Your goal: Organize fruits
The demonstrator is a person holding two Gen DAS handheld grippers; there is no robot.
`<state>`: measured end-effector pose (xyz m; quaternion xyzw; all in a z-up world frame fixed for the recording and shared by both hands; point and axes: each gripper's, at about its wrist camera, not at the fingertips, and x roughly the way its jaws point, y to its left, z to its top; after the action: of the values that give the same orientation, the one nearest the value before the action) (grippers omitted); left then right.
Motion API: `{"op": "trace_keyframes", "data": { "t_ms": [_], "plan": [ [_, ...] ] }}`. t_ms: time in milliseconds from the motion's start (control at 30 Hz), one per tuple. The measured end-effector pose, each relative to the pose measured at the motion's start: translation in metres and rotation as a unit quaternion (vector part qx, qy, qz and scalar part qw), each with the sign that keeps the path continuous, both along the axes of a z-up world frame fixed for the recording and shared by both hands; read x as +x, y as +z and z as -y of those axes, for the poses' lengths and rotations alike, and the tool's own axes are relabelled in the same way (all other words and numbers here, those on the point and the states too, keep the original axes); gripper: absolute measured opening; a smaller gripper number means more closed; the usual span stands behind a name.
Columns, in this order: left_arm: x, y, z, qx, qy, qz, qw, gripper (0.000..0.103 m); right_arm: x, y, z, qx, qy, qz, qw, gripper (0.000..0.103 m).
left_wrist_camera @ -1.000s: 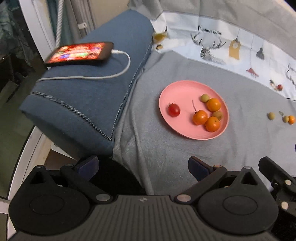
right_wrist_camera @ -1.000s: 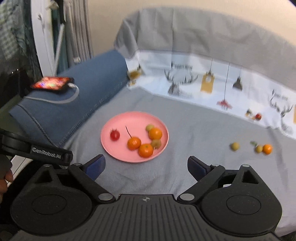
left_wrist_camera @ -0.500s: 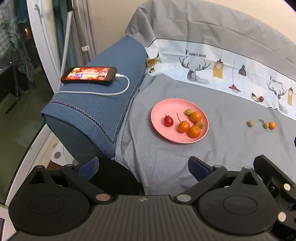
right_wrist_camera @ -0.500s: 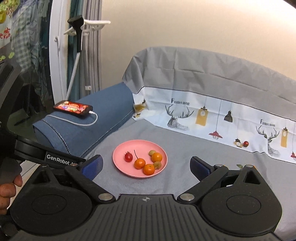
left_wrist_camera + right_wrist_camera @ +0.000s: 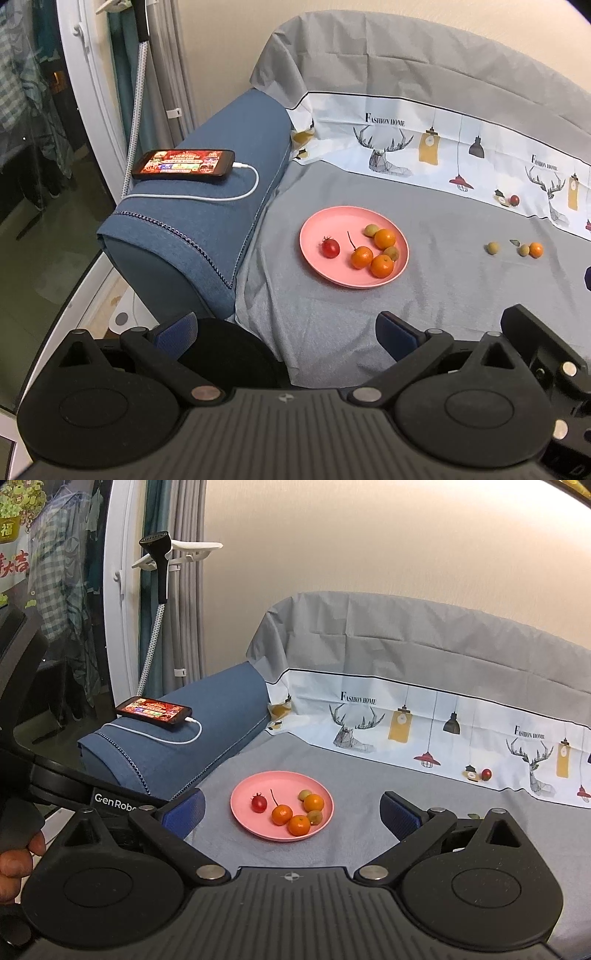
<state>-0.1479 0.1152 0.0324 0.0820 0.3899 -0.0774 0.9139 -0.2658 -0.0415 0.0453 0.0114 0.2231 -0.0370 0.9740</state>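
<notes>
A pink plate (image 5: 314, 225) (image 5: 243, 794) lies on the grey cover of a sofa seat. On it are a red cherry tomato (image 5: 330, 247) (image 5: 259, 803), three small oranges (image 5: 362, 257) (image 5: 282, 815) and two small greenish fruits (image 5: 371, 230). To its right, loose on the cover, lie two greenish fruits (image 5: 492, 247) and a small orange (image 5: 536, 250). Another red fruit (image 5: 514, 200) (image 5: 486, 774) rests by the printed backrest. My left gripper (image 5: 286, 330) and right gripper (image 5: 291, 810) both stand open and empty, well short of the plate.
A blue armrest (image 5: 207, 221) (image 5: 177, 746) left of the seat carries a lit phone (image 5: 183, 164) (image 5: 154, 709) on a white cable. A garment steamer head (image 5: 157, 546) and a glass door stand beyond it. A person's hand (image 5: 14, 864) shows at the left edge.
Both grippers have pulled back and risen, so the plate and fruits look smaller and farther. More of the backrest and wall shows. No fruit has moved.
</notes>
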Motion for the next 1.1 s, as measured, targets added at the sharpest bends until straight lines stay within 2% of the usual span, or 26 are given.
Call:
{"op": "trace_keyframes", "data": {
  "t_ms": [433,800,933,1100],
  "plan": [
    [0.004,-0.007,0.007,0.019,-0.002,-0.010,0.9998,0.103,0.009,-0.008,0.005,0.018,0.005,-0.017,1.000,0.101],
    [0.015,-0.022,0.023,0.051,-0.010,-0.029,0.9982,0.103,0.020,-0.024,0.020,0.049,0.002,-0.039,0.998,0.101],
    [0.022,-0.028,0.035,0.070,-0.020,-0.035,0.9967,0.103,0.023,-0.032,0.031,0.065,-0.008,-0.045,0.997,0.101],
    [0.035,-0.037,0.056,0.097,-0.038,-0.040,0.9937,0.103,0.028,-0.042,0.058,0.090,-0.049,-0.044,0.994,0.101]
  ]
}}
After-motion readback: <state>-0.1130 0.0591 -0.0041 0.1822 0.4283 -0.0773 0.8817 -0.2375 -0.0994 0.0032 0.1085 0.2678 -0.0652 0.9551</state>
